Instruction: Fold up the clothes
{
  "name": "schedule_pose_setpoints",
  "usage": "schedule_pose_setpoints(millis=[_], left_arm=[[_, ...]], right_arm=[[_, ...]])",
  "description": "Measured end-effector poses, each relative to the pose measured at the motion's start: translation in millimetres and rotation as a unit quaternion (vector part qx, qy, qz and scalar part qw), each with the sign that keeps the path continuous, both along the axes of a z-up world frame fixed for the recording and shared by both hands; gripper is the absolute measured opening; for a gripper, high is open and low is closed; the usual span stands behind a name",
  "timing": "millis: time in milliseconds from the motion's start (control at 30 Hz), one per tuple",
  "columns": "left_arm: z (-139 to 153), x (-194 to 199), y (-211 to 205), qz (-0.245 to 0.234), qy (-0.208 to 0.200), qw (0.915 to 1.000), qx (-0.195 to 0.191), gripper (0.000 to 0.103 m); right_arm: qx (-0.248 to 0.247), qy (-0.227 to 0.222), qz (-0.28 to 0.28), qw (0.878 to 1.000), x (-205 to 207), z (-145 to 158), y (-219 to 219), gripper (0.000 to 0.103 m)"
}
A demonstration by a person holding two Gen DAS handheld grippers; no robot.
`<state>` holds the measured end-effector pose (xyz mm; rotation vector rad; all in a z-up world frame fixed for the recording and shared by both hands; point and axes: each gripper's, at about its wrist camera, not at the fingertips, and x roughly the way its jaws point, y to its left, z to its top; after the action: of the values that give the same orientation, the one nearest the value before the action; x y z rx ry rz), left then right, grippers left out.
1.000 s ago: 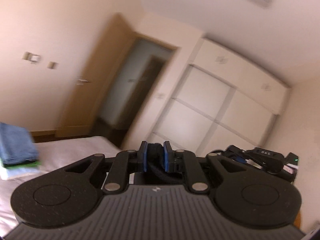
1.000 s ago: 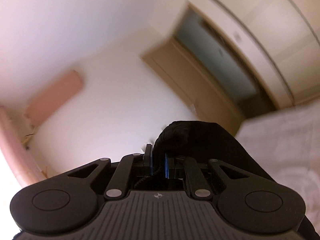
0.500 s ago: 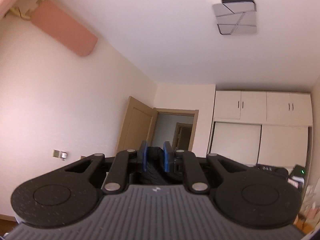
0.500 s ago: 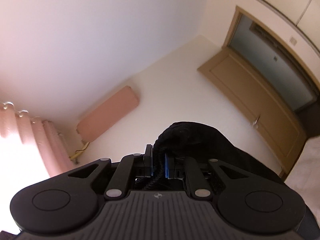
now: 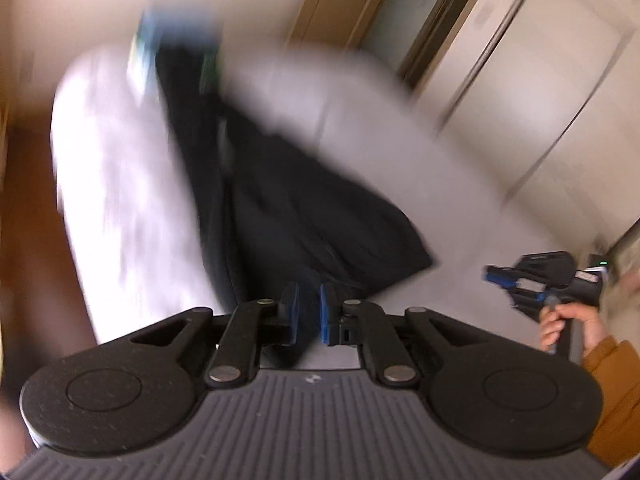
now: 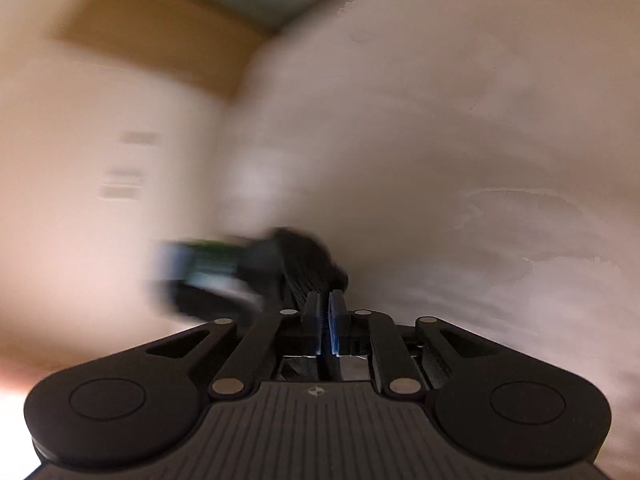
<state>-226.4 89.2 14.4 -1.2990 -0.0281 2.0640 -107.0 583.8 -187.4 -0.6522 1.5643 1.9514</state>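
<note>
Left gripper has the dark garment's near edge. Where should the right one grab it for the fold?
Probably the free corner of the dark garment, coming in from the right, low over the bed. That corner juts toward the right gripper and seems flat, level with the left gripper. Motion blur hides the fabric edge.

The dark garment [image 5: 280, 208], black or deep navy, is lying stretched lengthwise across the pale bed [image 5: 384, 120], its near edge pinched between blue pads [image 5: 294, 312]. Its far end is reaching a blurred blue-and-green stack [image 5: 160, 40]. In the right wrist view a ribbed dark edge [image 6: 308, 268] is bunching above the pads; detail is smeared.
</note>
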Motion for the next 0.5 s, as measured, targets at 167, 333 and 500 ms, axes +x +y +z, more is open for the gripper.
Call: schedule_pose_setpoints(millis=[167,333,500], left_arm=[[-97.5,16.1,-2.2,0.02,-0.076,0.9948,-0.064,0.033],[-154.8,-11.9,22.5,0.039,-0.102,0.9933,-0.036,0.047],[-214.0,-38.5,42.0,0.085,-0.146,0.9855,0.011,0.054]], right_arm=[[-0.054,-0.084,-0.026,0.995,81.4,-99.1,-35.8,0.027],[-0.062,-0.043,0.014,0.997,88.1,-122.9,-38.9,0.045],[-0.06,0.012,0.04,0.997,33.3,-151.0,-28.9,0.066]])
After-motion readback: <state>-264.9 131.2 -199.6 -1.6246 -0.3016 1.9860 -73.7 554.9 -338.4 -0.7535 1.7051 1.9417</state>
